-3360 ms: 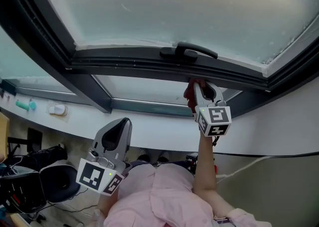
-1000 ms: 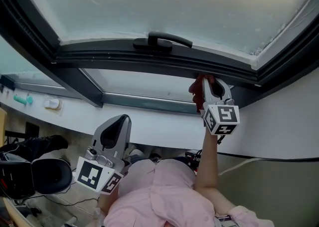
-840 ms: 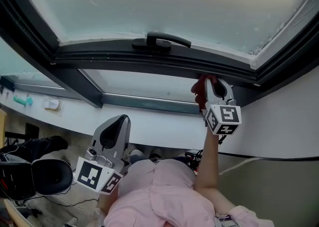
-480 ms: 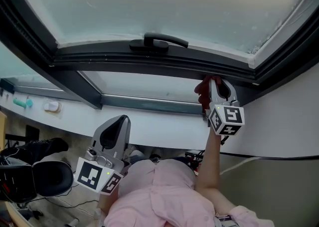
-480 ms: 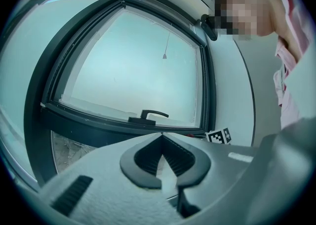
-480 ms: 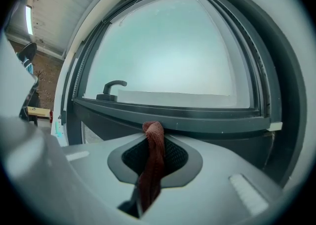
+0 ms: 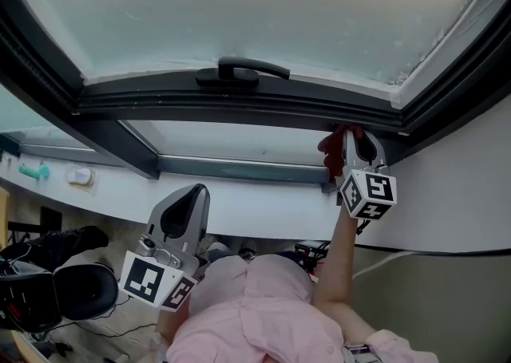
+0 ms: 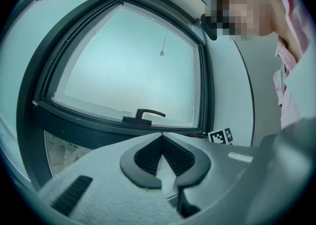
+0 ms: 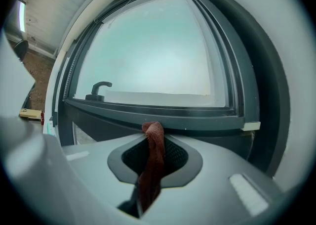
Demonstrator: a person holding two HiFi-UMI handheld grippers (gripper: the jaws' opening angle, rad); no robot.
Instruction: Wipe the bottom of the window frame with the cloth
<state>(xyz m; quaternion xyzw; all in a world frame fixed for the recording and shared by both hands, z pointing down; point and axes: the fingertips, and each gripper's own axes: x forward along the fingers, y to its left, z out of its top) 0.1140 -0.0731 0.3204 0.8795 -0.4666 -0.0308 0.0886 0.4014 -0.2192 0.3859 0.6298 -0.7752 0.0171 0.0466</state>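
**Wiping pass at the right end of the lower window frame**

The right hand-held gripper (image 7: 355,140) is clenched on a red cloth (image 7: 330,147). In the right gripper view the cloth (image 9: 151,167) runs up between the closed jaws, and its folded tip stands proud of them at 12 o'clock. The tip appears to press against the lower edge of the bottom frame rail (image 7: 200,104). Whether it bears firmly cannot be told.

In the head view the contact lies at about 4 o'clock from the window handle (image 7: 238,72). It is near the frame's lower right corner (image 7: 399,112), which lies at 3 o'clock from the cloth. The frosted pane (image 7: 255,2) fills the field above the rail.

The left hand-held gripper (image 7: 194,194) hangs idle at 7 o'clock in the head view, well apart from the frame and just above the person's pink shirt (image 7: 255,317). Its own view shows the jaws closed tip to tip with nothing between them.

Judged step: a wiping stroke along the bottom rail is in hand, near its right-hand end. A short stretch toward the corner seems left to cover.

The next move probably calls for carrying the cloth tip on toward 3 o'clock into the corner. A return pass toward 9 o'clock, under the handle, would follow. Steady upward pressure is needed so that the cloth, not the jaw tips, rides the rail.
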